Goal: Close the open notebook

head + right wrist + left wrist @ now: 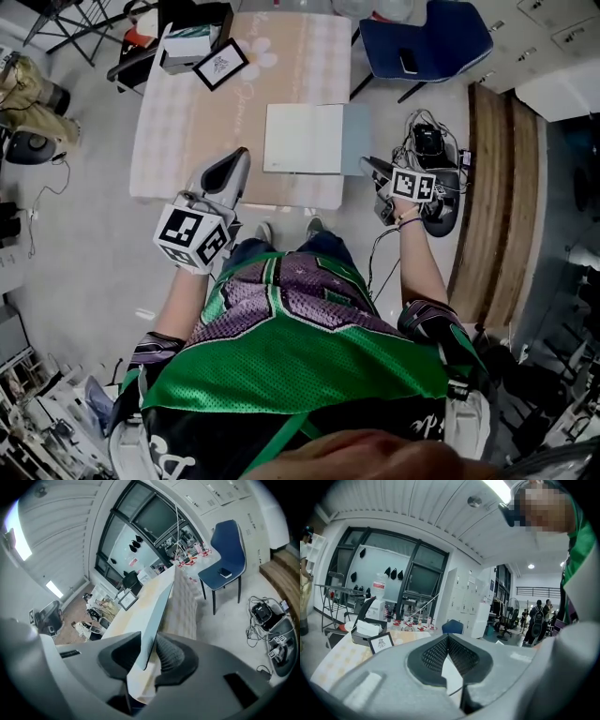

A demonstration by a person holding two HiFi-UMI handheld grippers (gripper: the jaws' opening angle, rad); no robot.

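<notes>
The notebook (302, 138) lies open on the table (187, 141), white pages up. Its blue-grey cover (356, 139) stands tilted up at the right side. My right gripper (367, 166) is at that cover's near corner. In the right gripper view the cover (159, 611) runs edge-on between the jaws of the right gripper (149, 651), and both pads sit against it. My left gripper (239, 159) hovers over the table's near edge, left of the notebook. Its jaws meet at the tips in the left gripper view, so the left gripper (448, 638) is shut and holds nothing.
A framed picture (221, 64) and a box (187, 45) sit at the table's far left. A blue chair (427, 37) with a phone on it stands beyond the right corner. Cables and devices (431, 169) lie on the floor by my right hand, beside a wooden platform (495, 187).
</notes>
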